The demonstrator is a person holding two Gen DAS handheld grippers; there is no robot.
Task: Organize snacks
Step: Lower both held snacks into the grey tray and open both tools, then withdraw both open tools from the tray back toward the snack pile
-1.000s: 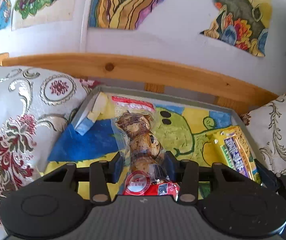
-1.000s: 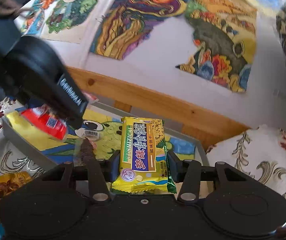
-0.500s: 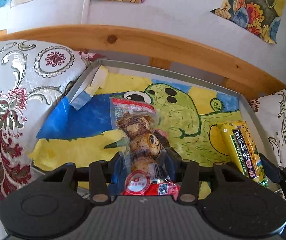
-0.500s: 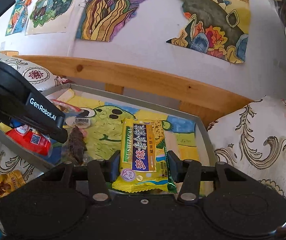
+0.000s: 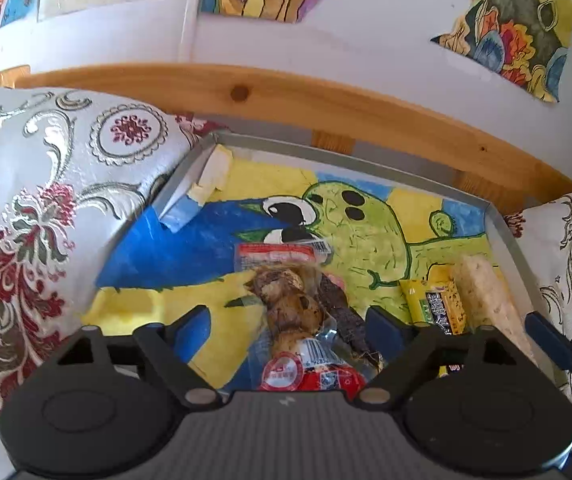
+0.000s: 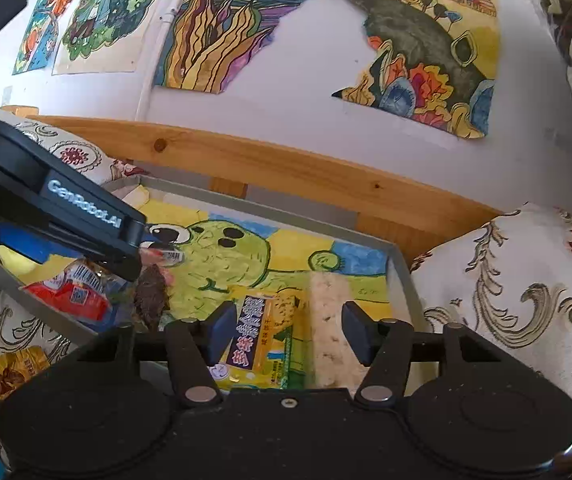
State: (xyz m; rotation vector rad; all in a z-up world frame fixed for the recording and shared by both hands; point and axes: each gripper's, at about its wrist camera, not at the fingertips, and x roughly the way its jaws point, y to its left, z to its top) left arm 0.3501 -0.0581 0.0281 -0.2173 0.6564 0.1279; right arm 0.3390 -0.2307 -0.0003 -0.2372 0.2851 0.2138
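Observation:
A grey tray (image 5: 326, 151) lined with a green cartoon drawing lies ahead. My left gripper (image 5: 288, 328) is open over its near edge. A clear pack of speckled eggs with a red label (image 5: 290, 308) lies loose between the fingers, beside a dark dried snack (image 5: 338, 304). The right gripper (image 6: 289, 332) is open too. A yellow biscuit pack (image 6: 261, 332) rests on the tray (image 6: 286, 205) between its fingers, next to a pale cracker bar (image 6: 328, 320). The egg pack (image 6: 73, 290) and the left gripper's body (image 6: 57, 208) show at the left of the right wrist view.
Patterned cushions flank the tray, one on the left (image 5: 45, 200) and one on the right (image 6: 506, 288). A wooden rail (image 5: 326, 100) and a wall with paintings stand behind. A golden snack bag (image 6: 1, 372) lies outside the tray at lower left.
Both grippers have opened. The egg pack and the yellow biscuit pack, held before, now lie in the tray. Both grippers came lower toward the tray.

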